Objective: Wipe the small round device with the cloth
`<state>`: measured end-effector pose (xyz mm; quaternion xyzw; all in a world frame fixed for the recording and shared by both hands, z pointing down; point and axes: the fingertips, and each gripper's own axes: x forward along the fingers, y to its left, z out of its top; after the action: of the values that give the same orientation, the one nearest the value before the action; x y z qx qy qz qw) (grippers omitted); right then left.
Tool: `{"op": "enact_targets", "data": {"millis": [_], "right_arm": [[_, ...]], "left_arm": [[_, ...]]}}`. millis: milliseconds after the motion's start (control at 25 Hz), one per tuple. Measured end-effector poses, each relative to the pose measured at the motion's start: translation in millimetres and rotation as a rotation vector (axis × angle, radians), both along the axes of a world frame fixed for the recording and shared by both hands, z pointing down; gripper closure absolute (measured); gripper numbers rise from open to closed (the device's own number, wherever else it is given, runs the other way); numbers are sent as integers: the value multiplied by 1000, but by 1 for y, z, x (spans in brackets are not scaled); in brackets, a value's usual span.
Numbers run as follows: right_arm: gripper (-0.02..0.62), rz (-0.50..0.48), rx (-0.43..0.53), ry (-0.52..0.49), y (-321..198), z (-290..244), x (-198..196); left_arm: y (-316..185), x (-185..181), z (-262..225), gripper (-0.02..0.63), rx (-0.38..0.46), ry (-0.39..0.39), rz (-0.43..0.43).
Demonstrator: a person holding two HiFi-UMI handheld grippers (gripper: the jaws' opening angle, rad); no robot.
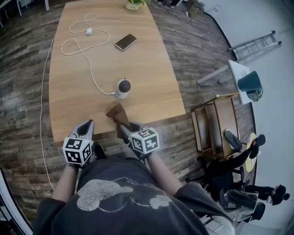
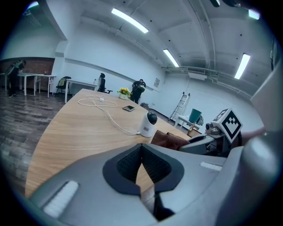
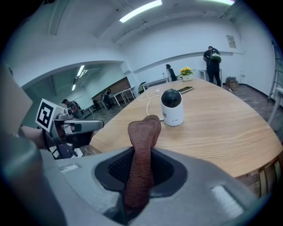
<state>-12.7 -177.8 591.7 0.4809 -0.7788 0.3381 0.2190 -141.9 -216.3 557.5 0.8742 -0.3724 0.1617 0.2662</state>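
Observation:
The small round device (image 1: 123, 87), white with a black dome, stands on the wooden table (image 1: 151, 69) near its front edge, with a white cable plugged in. My right gripper (image 1: 124, 127) is shut on a brown cloth (image 1: 115, 113), which sticks out just short of the device. In the right gripper view the cloth (image 3: 141, 150) rises between the jaws and the device (image 3: 172, 108) stands a little beyond. My left gripper (image 1: 86, 129) hovers at the table's front edge, jaws together and holding nothing. From the left gripper view (image 2: 141, 154) the device (image 2: 147, 124) and the cloth (image 2: 170, 140) lie ahead to the right.
A phone (image 1: 126, 41), a looped white cable with its charger (image 1: 88, 31) and a flower pot (image 1: 133, 4) lie farther back on the table. A wooden chair (image 1: 216, 121), dark office chairs (image 1: 239, 193) and a ladder (image 1: 255, 43) stand to the right.

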Motion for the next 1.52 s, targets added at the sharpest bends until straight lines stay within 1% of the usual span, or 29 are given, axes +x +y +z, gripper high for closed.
{"op": "enact_targets", "data": {"millis": [200, 280, 480, 600, 720, 840, 920, 1040, 1120, 1200, 1320, 1520], "right_arm": [[518, -61, 53, -29, 21, -16, 12], [518, -74, 65, -47, 40, -18, 24], [518, -96, 72, -50, 93, -16, 63], [518, -146, 91, -38, 124, -14, 77], [518, -199, 108, -31, 157, -12, 90], [518, -209, 105, -56, 188, -6, 100], [518, -222, 102, -55, 209, -2, 108], [518, -301, 137, 6, 234, -3, 120], [518, -332, 173, 32, 242, -8, 130], [518, -317, 199, 18, 243, -16, 141], [518, -266, 216, -19, 242, -24, 150], [518, -248, 216, -20, 256, -21, 154]], "left_arm": [[36, 23, -3, 588, 1, -24, -4], [55, 37, -5, 588, 6, -28, -14], [103, 74, -15, 588, 29, -16, -68], [135, 89, -17, 588, 47, -20, -93], [169, 96, -15, 588, 55, -29, -134], [203, 96, -10, 588, 48, -40, -187], [224, 96, -8, 588, 44, -45, -215], [252, 96, -14, 588, 57, -49, -241], [266, 98, -20, 588, 79, -59, -250], [276, 105, -27, 588, 98, -62, -253], [290, 112, -32, 588, 106, -60, -251], [314, 114, -26, 588, 79, -53, -243]]}}
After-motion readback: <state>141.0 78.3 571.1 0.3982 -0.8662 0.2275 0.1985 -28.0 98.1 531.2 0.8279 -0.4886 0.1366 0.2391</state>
